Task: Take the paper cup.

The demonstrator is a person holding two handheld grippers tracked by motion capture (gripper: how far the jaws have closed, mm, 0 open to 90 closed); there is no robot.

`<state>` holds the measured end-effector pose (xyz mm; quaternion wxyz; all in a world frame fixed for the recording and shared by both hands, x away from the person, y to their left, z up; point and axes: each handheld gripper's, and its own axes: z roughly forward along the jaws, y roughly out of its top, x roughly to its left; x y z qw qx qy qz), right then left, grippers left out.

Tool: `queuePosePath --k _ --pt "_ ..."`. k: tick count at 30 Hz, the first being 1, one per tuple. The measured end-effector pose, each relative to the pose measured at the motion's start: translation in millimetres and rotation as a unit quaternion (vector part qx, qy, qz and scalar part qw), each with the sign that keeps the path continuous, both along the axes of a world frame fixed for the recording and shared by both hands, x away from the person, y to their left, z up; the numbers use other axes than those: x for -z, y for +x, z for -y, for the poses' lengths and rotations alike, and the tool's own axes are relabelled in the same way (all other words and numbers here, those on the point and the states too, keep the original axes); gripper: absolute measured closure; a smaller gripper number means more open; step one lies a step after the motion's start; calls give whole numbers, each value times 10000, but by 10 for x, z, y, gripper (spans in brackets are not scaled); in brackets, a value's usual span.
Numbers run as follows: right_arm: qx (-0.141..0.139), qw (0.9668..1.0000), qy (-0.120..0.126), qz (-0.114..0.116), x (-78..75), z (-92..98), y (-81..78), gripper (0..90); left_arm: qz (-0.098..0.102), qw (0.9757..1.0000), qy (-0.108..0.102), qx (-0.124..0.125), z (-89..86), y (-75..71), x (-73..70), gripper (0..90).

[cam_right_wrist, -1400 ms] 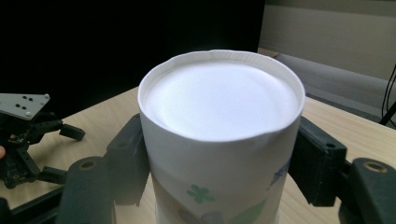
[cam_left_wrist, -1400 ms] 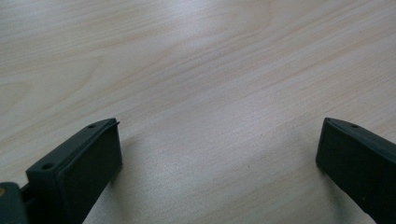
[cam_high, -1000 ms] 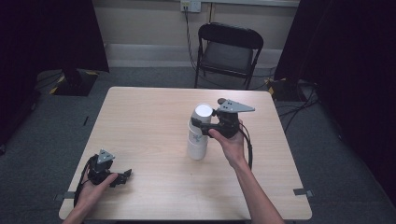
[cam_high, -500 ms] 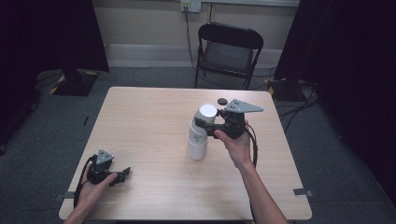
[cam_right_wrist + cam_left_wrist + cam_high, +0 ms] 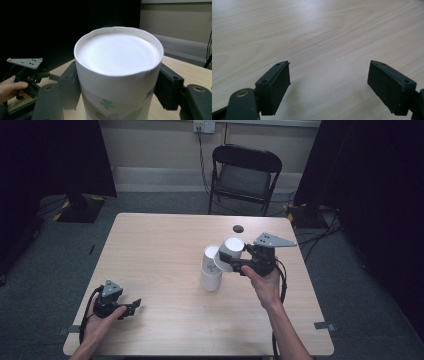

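Note:
A white paper cup (image 5: 231, 253) with a flower print is clamped bottom-up between the jaws of my right gripper (image 5: 234, 263). It hangs tilted, just right of and above a short stack of upturned white cups (image 5: 210, 275) standing mid-table. In the right gripper view the cup (image 5: 117, 75) sits squarely between both pads of the right gripper (image 5: 117, 87). My left gripper (image 5: 132, 308) rests low at the table's near left corner. Its jaws have just been closing a little, and in the left gripper view the left gripper (image 5: 329, 87) stands open over bare wood.
The light wooden table (image 5: 160, 240) has a small dark round thing (image 5: 238, 228) near its far edge. A black folding chair (image 5: 245, 170) stands behind the table. Dark curtains and grey carpet surround it.
My right gripper has carried the top cup up and to the right, off the stack, and tipped it. The left hand has stayed in place.

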<state>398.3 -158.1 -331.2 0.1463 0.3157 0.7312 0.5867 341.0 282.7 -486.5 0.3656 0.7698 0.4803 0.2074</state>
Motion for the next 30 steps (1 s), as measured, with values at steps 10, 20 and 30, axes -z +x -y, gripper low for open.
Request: queuePosePath --k 10,20,30 --pt "-113 9996 -19 -265 125 58 -166 334 -143 9980 -567 239 157 -76 -62 180" --pt "-195 9982 -191 -530 333 -117 -299 345 -2 9947 -975 330 249 -91 -197 226" --pt "-301 9955 -308 -847 578 -233 -357 357 30 9934 -892 715 569 3 -280 268"
